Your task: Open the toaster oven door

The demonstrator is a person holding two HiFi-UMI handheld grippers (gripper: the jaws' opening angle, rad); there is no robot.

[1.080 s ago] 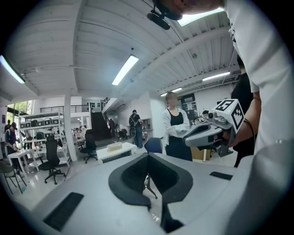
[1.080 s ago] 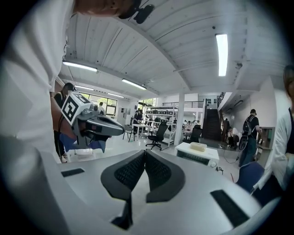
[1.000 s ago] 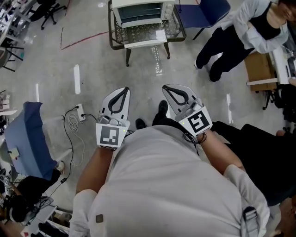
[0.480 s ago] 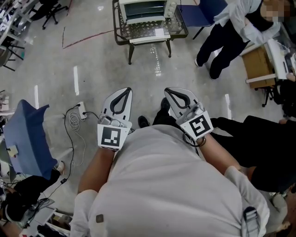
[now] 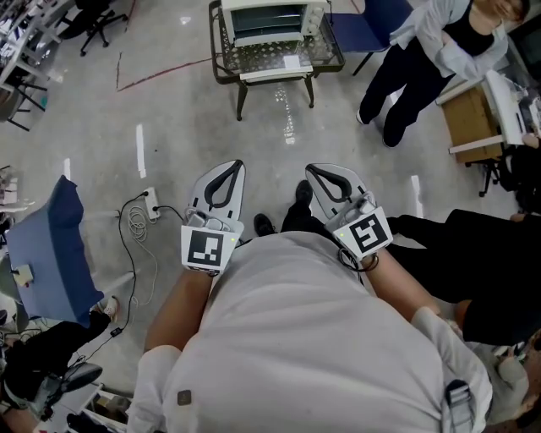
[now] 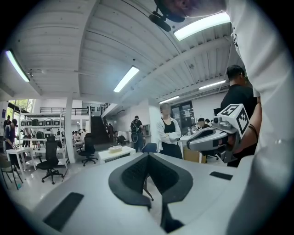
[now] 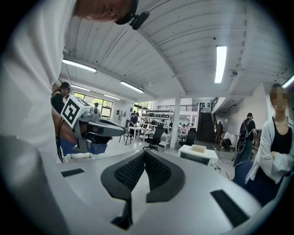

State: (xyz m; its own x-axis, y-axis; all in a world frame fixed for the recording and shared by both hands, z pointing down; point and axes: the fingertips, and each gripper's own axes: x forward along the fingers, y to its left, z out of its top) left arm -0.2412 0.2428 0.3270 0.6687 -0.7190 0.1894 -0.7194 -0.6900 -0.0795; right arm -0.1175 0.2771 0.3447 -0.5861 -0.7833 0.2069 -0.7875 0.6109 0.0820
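Toaster oven (image 5: 264, 19) stood at the back edge of a small worktop (image 5: 216, 61), far across the floor (image 5: 169, 110) from the person holding the tools. A pale strip (image 5: 275, 74) lay along the worktop's front edge. From that far off it might have been the handle of a dropped door or part of the worktop frame, so the door's state could not be settled.

The left claw (image 5: 231, 166) and the right claw (image 5: 312, 169) were held side by side just in front of the person's chest, pointing toward the oven. Each gripper view showed its ribbed pads pressed together with nothing between them, so both claws were closed and empty. A bystander (image 5: 423, 51) stood off the worktop's right edge.

Judged from this, the step in hand was travel between the person and the oven, not work on the door. The scene fitted a walk up to a door still to be pulled as well as a stand-off from one already down. Any contact with the door would have called for closing that stretch of floor and spreading one claw wide enough for the handle.
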